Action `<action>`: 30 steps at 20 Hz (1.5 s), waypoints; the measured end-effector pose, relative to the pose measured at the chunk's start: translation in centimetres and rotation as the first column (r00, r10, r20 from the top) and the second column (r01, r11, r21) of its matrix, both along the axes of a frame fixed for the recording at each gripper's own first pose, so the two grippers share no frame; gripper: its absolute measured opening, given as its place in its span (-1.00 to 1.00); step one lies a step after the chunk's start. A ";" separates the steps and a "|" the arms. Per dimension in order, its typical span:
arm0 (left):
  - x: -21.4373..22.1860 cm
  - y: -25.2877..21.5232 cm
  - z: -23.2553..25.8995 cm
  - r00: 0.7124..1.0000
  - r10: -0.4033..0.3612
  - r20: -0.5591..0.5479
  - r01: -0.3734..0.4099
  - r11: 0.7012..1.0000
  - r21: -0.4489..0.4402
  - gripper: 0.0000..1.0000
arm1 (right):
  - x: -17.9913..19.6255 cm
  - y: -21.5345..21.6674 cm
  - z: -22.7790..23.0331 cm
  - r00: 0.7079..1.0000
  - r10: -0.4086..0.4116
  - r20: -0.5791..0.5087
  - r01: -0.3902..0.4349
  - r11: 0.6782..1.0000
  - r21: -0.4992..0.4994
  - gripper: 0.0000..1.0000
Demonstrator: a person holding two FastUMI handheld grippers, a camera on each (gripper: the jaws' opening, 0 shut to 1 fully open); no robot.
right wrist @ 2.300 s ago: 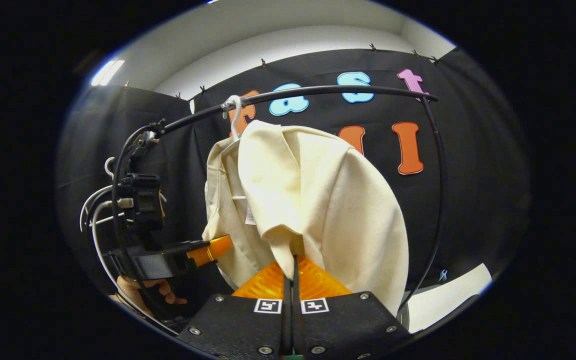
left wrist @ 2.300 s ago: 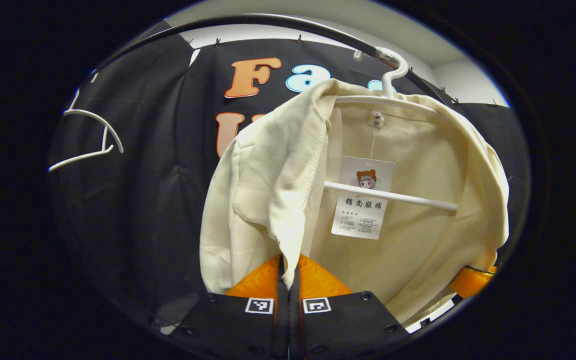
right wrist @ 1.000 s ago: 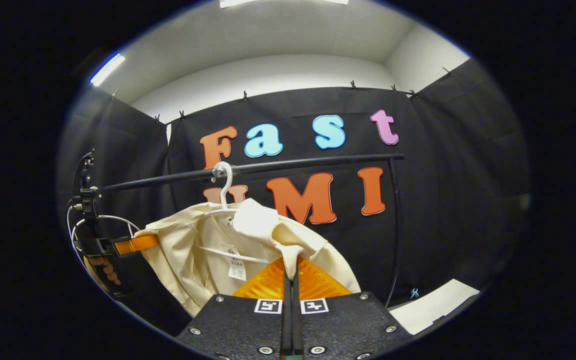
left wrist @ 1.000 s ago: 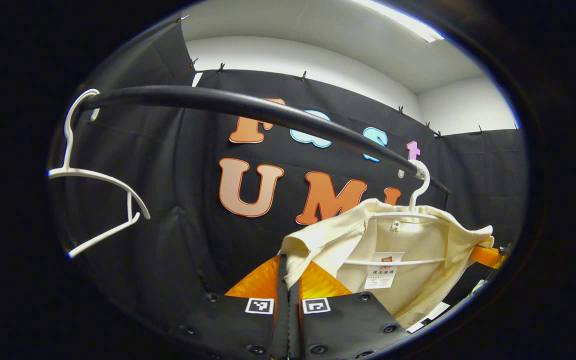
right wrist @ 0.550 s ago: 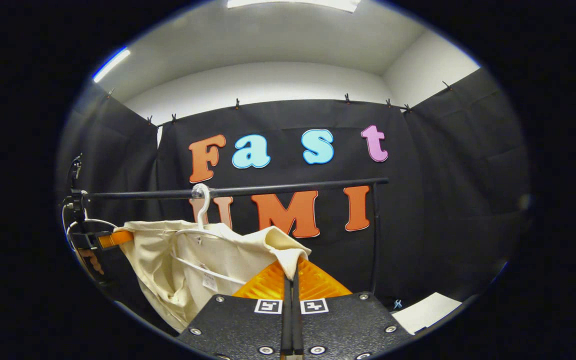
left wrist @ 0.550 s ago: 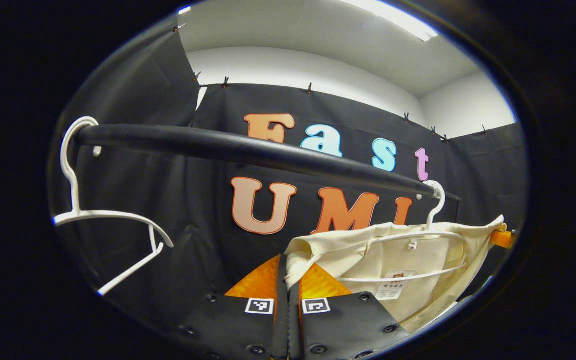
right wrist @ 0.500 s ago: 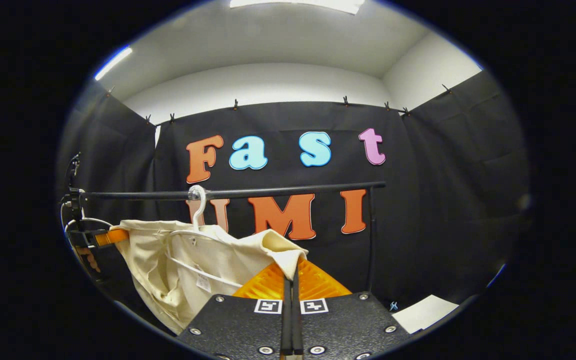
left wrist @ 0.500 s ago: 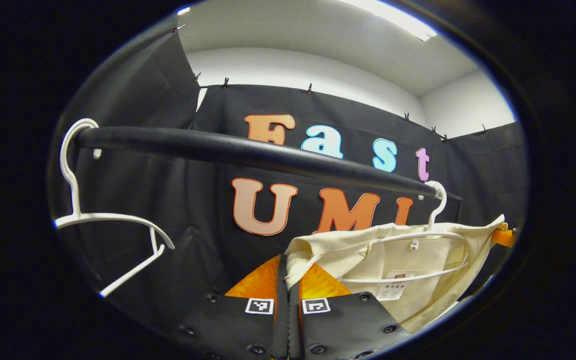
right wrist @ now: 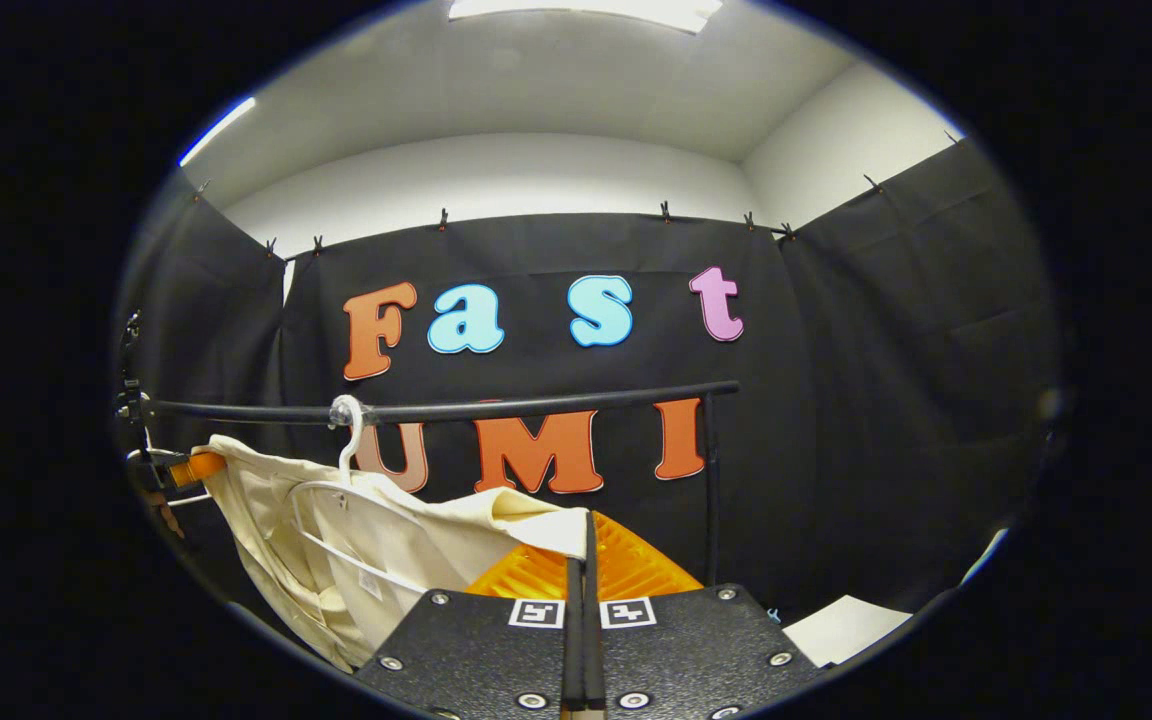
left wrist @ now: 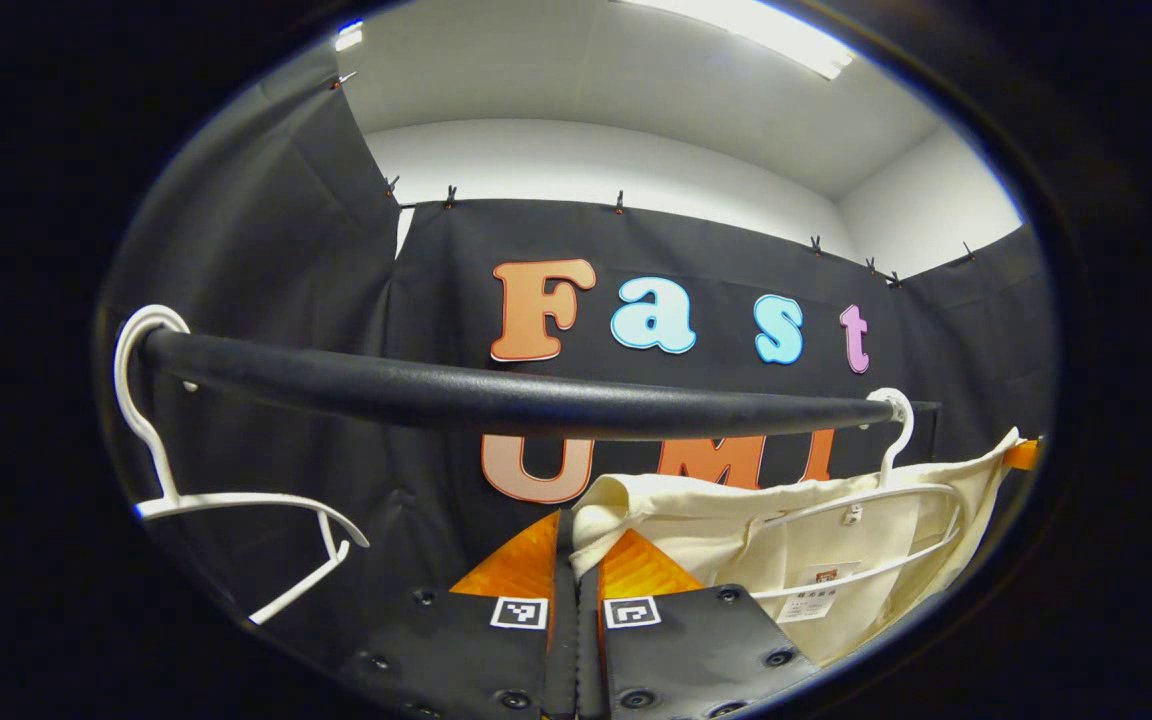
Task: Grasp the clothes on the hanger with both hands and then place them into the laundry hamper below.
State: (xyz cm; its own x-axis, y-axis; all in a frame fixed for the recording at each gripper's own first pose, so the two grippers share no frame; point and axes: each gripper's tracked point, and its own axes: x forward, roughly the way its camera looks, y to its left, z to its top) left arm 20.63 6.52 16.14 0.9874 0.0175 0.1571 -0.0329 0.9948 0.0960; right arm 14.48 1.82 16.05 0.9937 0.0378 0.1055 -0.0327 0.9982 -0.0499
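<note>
Nearest, the left gripper (left wrist: 576, 545) is pressed together on a fold of the cream garment (left wrist: 696, 515). The right gripper (right wrist: 584, 545) likewise pinches the opposite edge of the garment (right wrist: 406, 540).

Since 2.3 s ago the garment has gone from hanging full-length to being stretched out sideways between the two grippers, with its opening spread wide around the white hanger (left wrist: 876, 500).

Farther off, that hanger remains hooked on the black rail (left wrist: 496, 395). An empty hanger (left wrist: 236, 505) hangs at far left.

Judgement: the garment is nearly off; next, clear the hanger and lower it to the hamper.
</note>
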 end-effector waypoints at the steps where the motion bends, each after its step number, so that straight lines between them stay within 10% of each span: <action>1: 0.1 0.1 0.0 1.000 -0.002 -0.002 0.002 1.000 -0.006 -0.87 | 0.2 -0.4 0.3 1.000 -0.005 0.005 0.005 1.000 -0.003 -1.00; 12: 0.0 0.3 0.9 1.000 0.001 0.026 -0.001 1.000 0.010 -0.87 | 2.5 -1.7 4.2 0.999 -0.015 0.038 0.020 0.992 -0.125 -1.00; 30: -0.3 1.9 -6.1 0.992 0.089 -0.090 -0.083 0.994 0.067 -0.87 | 3.0 -3.7 -9.3 0.979 0.041 -0.202 -0.054 0.997 -0.057 -1.00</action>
